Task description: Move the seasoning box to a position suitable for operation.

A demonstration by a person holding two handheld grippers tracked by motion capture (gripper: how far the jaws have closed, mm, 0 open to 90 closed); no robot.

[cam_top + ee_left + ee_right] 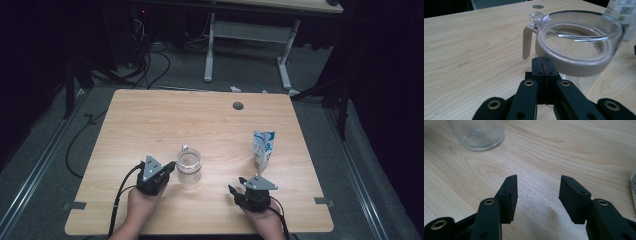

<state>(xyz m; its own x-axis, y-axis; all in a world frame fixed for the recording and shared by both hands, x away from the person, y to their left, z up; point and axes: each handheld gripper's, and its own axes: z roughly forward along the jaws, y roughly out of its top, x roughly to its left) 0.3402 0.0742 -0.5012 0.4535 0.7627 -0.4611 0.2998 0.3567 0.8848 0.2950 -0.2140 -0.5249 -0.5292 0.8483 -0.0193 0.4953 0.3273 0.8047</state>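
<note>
A: Where does the clear glass pitcher with the beige plastic rim and handle (pixel 189 165) sit?

B: Upright on the light wooden tabletop (pixel 165 120), a little left of the middle and toward the person's edge. Its long axis runs straight up, mouth open to the ceiling. In the left gripper view the beige handle (pixel 527 41) sticks out to the left of the body, with a small clear spout tab above it.

A: And the left gripper (pixel 169 168)?

B: Clenched, the two black pads pressed flat together with nothing between them. It sits just beside the pitcher's left side, tip pointing at the wall below the rim (pixel 574 66); I cannot tell whether it touches.

A: The right gripper (pixel 236 186)?

B: Released, the jaws standing wide apart over bare wood, nothing between them. It lies near the person's edge, right of the pitcher and apart from it; the pitcher's base (pixel 480 138) shows at the upper left of its own view.

A: Anything else about?

B: A white and blue milk carton (pixel 263 148) stands upright to the right, well apart from the pitcher and beyond the right gripper. A round grey cable hole (pixel 238 106) sits near the far edge. Nothing stands between either gripper and the pitcher.
</note>
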